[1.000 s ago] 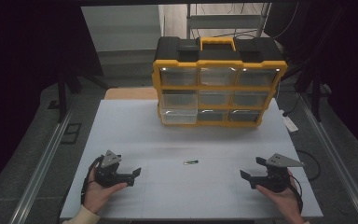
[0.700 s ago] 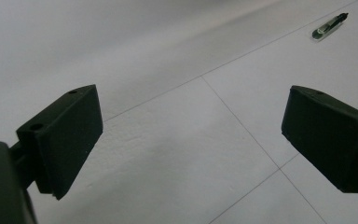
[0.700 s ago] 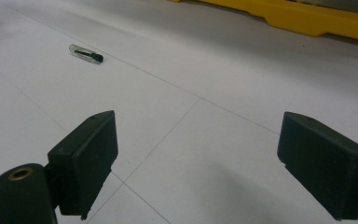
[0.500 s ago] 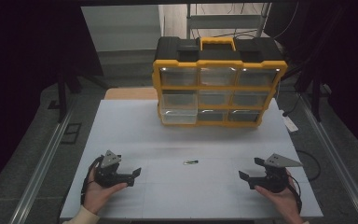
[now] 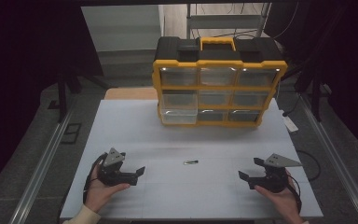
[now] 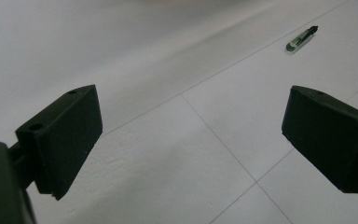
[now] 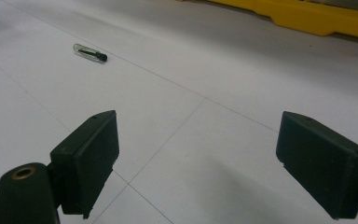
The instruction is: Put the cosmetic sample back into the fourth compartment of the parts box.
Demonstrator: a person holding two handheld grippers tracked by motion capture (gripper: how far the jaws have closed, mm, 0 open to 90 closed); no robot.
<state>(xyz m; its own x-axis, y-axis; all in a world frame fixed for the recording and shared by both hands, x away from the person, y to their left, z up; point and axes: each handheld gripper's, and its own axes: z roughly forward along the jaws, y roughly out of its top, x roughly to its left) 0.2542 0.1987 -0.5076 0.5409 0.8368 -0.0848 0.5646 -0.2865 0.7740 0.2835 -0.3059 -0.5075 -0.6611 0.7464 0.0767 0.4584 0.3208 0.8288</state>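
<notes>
Left gripper [image 5: 137, 171] held low at the near left, jaws wide apart, pointing right toward table centre; left hand [image 5: 100, 189] cups it from below. Right gripper [image 5: 249, 171] at near right mirrors it, jaws spread wide, pointing left, right hand [image 5: 279, 196] underneath.

The small clear tube [image 5: 190, 162] between my grippers is too tiny to identify; my drawer cabinet's [image 5: 219, 84] contents are blurred.

A workshop: yellow drawer organizer [image 5: 219, 84], white worktable [image 5: 130, 126], metal shelving [image 5: 223, 18].
</notes>
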